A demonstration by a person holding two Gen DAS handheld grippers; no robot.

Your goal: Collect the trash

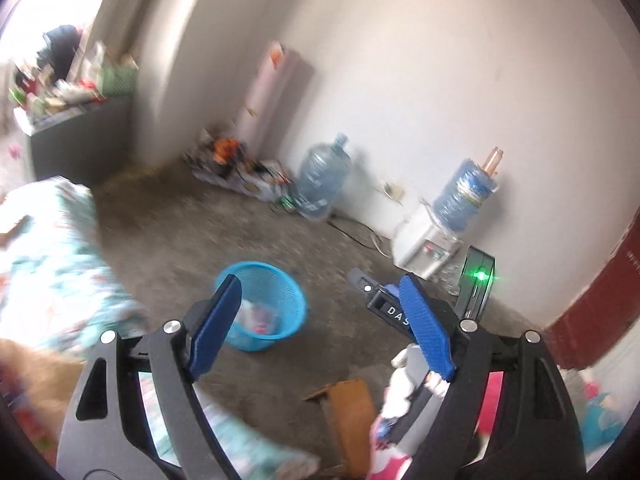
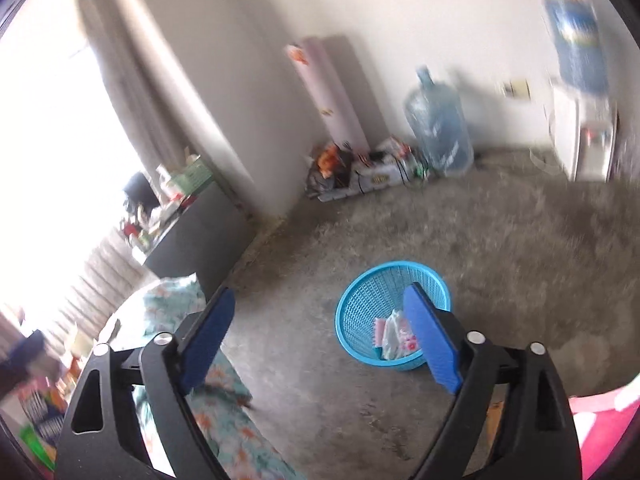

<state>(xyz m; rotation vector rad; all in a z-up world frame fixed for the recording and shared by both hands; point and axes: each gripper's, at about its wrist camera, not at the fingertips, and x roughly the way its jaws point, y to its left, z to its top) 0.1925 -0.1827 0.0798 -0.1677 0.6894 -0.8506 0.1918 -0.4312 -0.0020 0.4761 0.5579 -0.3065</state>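
I have both grippers spread wide with nothing between the blue pads: the left gripper (image 1: 320,322) and the right gripper (image 2: 320,336) are each released and empty, raised above the floor.

My landmark is the blue basket (image 2: 362,280), a round, open-mesh plastic bin with sloped walls standing upright on the rough grey concrete floor (image 2: 500,240). The trash (image 2: 396,334) lies inside the basket, against its near wall: crumpled wrappers or paper in white and pink, blurred, so I cannot tell the pieces apart. I judge them very light, soft and crushable, not fragile; a pinch on any raised fold should do, and a hard squeeze costs nothing. The basket itself looks thin, light and a little springy, so I would take it by the rim, one pad inside and one outside; it could tip if nudged.

Left of the basket a soft floral bedspread (image 2: 224,384) hangs down. Beyond the basket, against the white wall, stands a clear-blue water jug (image 2: 438,128), hard and smooth.
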